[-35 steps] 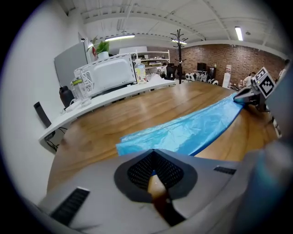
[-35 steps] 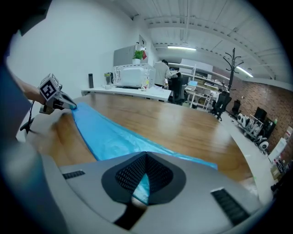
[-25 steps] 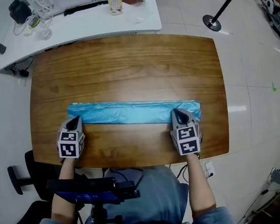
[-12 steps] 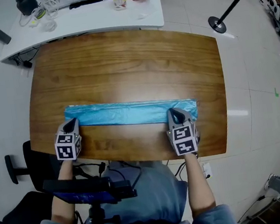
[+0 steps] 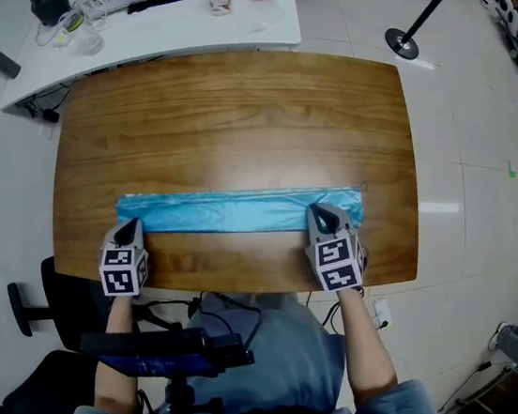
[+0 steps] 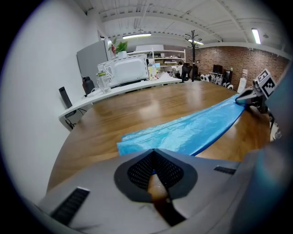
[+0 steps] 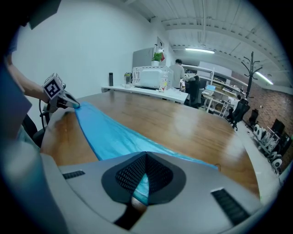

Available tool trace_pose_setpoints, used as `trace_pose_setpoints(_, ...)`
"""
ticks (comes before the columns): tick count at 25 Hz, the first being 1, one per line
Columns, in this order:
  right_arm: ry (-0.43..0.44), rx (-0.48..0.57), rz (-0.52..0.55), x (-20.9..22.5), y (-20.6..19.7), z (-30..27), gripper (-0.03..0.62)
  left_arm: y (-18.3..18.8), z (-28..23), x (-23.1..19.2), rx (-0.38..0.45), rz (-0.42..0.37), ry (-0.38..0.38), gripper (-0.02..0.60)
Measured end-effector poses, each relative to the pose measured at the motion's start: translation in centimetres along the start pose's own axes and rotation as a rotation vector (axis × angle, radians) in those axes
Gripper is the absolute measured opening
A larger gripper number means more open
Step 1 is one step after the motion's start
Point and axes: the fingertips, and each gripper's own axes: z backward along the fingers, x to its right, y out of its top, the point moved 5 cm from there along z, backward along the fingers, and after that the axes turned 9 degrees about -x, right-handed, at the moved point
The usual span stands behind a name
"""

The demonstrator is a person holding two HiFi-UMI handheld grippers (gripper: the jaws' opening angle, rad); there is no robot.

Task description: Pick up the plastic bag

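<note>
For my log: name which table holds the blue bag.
The brown wooden table; the blue bag stretches along its near side, none on the white desk.

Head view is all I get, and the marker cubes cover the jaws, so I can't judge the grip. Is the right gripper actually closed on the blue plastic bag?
Observer: Yes. In the right gripper view, the right gripper has its jaws together, with a fold of the plastic bag pinched between them.
Operator: And the left one?
Observer: The left gripper view shows the left gripper shut too. Its tips meet on the bag's end corner, and only a sliver of blue shows between them.
</note>
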Motion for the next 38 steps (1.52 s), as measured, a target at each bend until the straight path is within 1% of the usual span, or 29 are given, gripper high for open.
trace_pose_setpoints(3, -0.001, 0.001, -0.001, -0.1, -0.1, 0.0, 0.002, 0.0, 0.2, 0.3, -0.003, -0.005, 0.003, 0.015)
trace_pose_setpoints(7, -0.010, 0.015, -0.010, 0.2, -0.1, 0.2, 0.002, 0.3, 0.4, 0.7, 0.004, -0.053, 0.043, 0.015)
trace_pose_setpoints(11, -0.013, 0.072, -0.040, 0.2, 0.2, 0.8, 0.002, 0.8, 1.1, 0.7, 0.067, -0.066, 0.083, 0.015)
trace_pose_setpoints(14, -0.015, 0.119, -0.055, 0.2, 0.3, 1.7, 0.002, 1.4, 2.0, 1.2, 0.112, -0.071, 0.089, 0.015)
trace_pose_setpoints(20, 0.021, 0.208, -0.070, -0.3, 0.6, 3.7, 0.002, 2.1, 3.9, 4.0, 0.160, -0.062, 0.057, 0.015)
trace_pose_setpoints(26, 0.085, 0.296, -0.046, -0.9, 0.5, 6.7, 0.002, 3.2, 7.4, 7.8, 0.280, -0.033, 0.023, 0.015)
trace_pose_setpoints(30, 0.127, 0.334, -0.038, -1.4, 0.1, 8.5, 0.002, 3.5, 10.4, 10.4, 0.339, -0.004, -0.009, 0.015)
trace_pose_setpoints(33, 0.157, 0.362, -0.041, -2.1, 0.4, 9.7, 0.002, 3.7, 12.6, 11.7, 0.392, 0.033, -0.042, 0.015)
trace_pose_setpoints(38, 0.191, 0.426, -0.064, -3.6, 1.4, 12.3, 0.002, 4.8, 16.0, 12.9, 0.492, 0.053, -0.100, 0.014)
